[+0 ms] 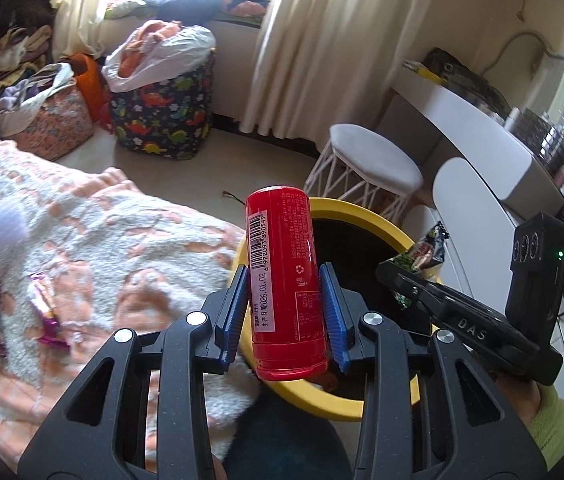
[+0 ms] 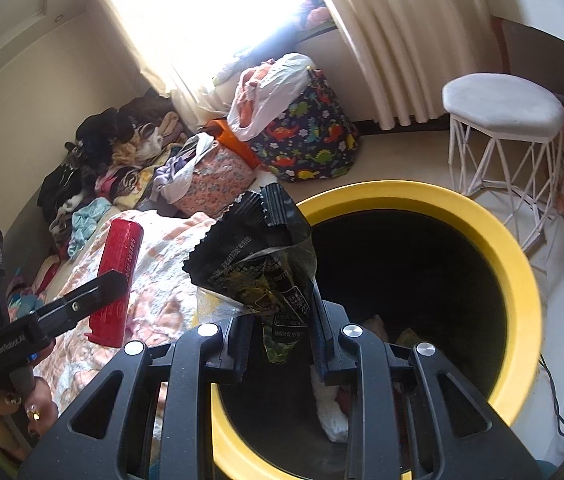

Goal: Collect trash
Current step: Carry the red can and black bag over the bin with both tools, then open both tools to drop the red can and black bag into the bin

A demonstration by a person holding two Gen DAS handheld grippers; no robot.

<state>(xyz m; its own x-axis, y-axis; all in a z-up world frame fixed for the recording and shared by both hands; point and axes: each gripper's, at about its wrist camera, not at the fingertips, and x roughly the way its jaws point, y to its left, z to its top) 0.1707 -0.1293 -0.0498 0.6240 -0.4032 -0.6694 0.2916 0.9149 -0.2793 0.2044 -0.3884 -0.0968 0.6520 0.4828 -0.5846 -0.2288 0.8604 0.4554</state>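
Note:
My left gripper [image 1: 284,280] is shut on a red cylindrical tube [image 1: 285,280] with a barcode, held upright over the near rim of a yellow-rimmed black trash bin [image 1: 377,228]. The tube also shows in the right wrist view [image 2: 118,276]. My right gripper [image 2: 282,292] is shut on a black and green snack wrapper [image 2: 258,256], held above the left rim of the bin [image 2: 497,240]. In the left wrist view the right gripper [image 1: 393,276] holds the wrapper [image 1: 425,252] over the bin's right rim. Some trash lies at the bin's bottom.
Candy wrappers [image 1: 48,312] lie on the peach and white blanket [image 1: 102,240] to the left. A white stool [image 1: 373,160], a white desk [image 1: 473,128], a dinosaur-print bag [image 1: 162,116] and clothes piles [image 2: 122,160] stand beyond the bin.

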